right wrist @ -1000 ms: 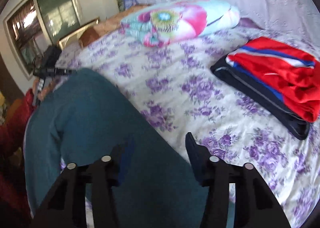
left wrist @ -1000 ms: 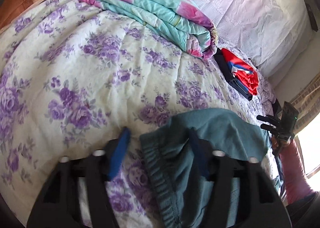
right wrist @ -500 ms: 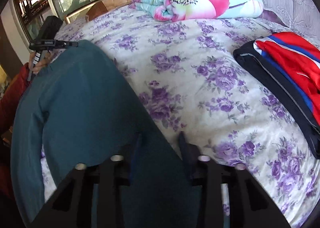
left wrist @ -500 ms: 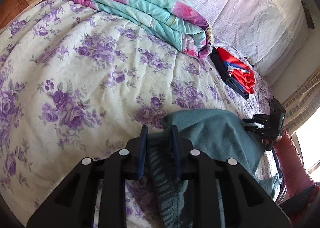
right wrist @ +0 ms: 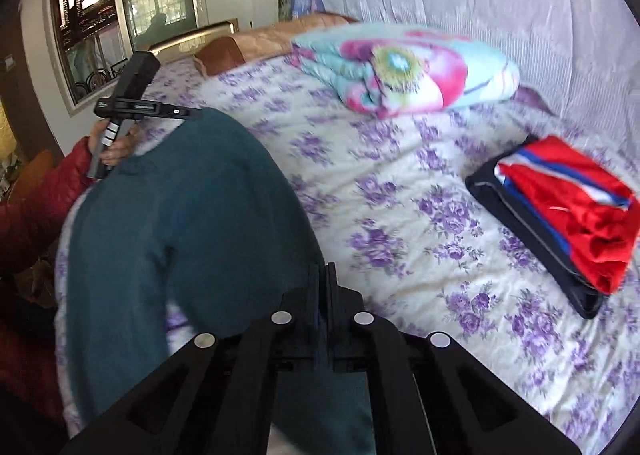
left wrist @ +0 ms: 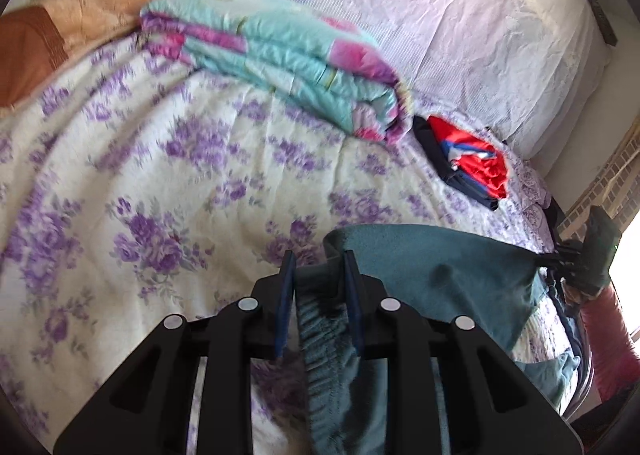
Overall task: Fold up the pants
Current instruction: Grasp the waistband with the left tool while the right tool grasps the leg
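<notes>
We are holding the teal pants near the bed's edge, the left hand-held gripper pinching the waistband, the right hand-held gripper clamping the fabric.

Both tongs, open a second earlier, have closed on the teal pants. The left tongs now pinch the gathered waistband; the right tongs clamp the fabric, lifting it off the bed.

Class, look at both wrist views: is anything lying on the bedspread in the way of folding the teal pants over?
Nothing visible. Both grippers, left gripper and right gripper, already grip the teal pants. The bedspread beside them is bare; the folded quilt and red garment lie farther off.
</notes>
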`<state>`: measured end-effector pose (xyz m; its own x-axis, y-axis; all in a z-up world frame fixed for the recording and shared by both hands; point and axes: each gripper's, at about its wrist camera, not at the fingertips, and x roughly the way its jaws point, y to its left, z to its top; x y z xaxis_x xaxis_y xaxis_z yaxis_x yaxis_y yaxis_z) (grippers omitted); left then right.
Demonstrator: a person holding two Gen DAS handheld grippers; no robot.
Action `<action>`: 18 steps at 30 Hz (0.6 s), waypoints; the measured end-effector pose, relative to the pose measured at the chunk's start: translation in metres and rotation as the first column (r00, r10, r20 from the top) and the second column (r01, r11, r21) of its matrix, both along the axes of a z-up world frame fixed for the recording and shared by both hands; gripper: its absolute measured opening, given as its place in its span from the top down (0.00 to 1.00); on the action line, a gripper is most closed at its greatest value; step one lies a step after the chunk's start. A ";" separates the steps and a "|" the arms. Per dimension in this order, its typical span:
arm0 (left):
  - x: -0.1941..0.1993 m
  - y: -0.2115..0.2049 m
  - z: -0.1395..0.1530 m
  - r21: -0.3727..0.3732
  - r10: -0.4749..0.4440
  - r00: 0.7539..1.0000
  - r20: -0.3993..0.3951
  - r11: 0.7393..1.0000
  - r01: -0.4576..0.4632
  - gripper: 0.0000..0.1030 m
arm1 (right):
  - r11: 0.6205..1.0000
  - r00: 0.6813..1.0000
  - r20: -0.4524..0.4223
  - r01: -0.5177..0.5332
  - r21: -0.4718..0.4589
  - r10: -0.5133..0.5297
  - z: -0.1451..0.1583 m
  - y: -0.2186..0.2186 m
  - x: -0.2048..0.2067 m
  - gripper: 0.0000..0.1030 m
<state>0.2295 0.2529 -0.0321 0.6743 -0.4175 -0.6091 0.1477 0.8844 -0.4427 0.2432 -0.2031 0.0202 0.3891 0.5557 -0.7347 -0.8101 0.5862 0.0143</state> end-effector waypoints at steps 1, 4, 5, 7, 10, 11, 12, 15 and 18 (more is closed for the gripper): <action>-0.004 0.001 0.004 -0.004 0.002 1.000 0.011 1.000 -0.002 0.78 | 1.000 1.000 0.010 -0.007 0.009 0.006 0.005 -0.001 -0.012 0.97; -0.018 0.001 0.012 0.003 0.009 1.000 0.030 1.000 -0.009 0.78 | 1.000 0.999 0.035 -0.017 0.026 0.017 0.014 -0.002 -0.043 0.97; -0.024 0.000 0.015 0.012 0.009 0.999 0.039 1.000 -0.010 0.78 | 0.999 0.999 0.047 -0.023 0.033 0.022 0.017 -0.002 -0.058 0.97; -0.038 0.001 0.019 0.022 0.009 0.999 0.053 1.000 -0.010 0.78 | 0.999 0.998 0.060 -0.033 0.040 0.031 0.018 -0.002 -0.083 0.97; -0.062 0.005 0.024 0.024 0.008 0.997 0.071 1.000 -0.009 0.78 | 0.998 0.997 0.062 -0.042 0.050 0.039 0.016 -0.004 -0.115 0.97; -0.074 0.007 0.026 0.027 0.009 0.997 0.079 1.000 -0.011 0.78 | 0.997 0.997 0.061 -0.046 0.057 0.043 0.013 -0.005 -0.129 0.97; -0.083 0.007 0.027 0.030 0.010 0.996 0.086 0.999 -0.013 0.78 | 0.997 0.997 0.059 -0.047 0.063 0.043 0.011 -0.006 -0.139 0.97; -0.115 0.007 0.027 0.044 0.020 0.995 0.101 0.999 -0.024 0.78 | 0.995 0.998 0.056 -0.048 0.092 0.043 0.005 -0.010 -0.169 0.97; -0.140 0.009 0.023 0.056 0.032 0.994 0.109 0.998 -0.039 0.79 | 0.990 0.999 0.039 -0.040 0.132 0.035 -0.002 -0.015 -0.191 0.97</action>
<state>0.0896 0.2622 -0.0090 0.7511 -0.3583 -0.5546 0.1598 0.9136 -0.3738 0.0524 -0.2177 0.0187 0.3914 0.6623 -0.6389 -0.8330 0.5500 0.0599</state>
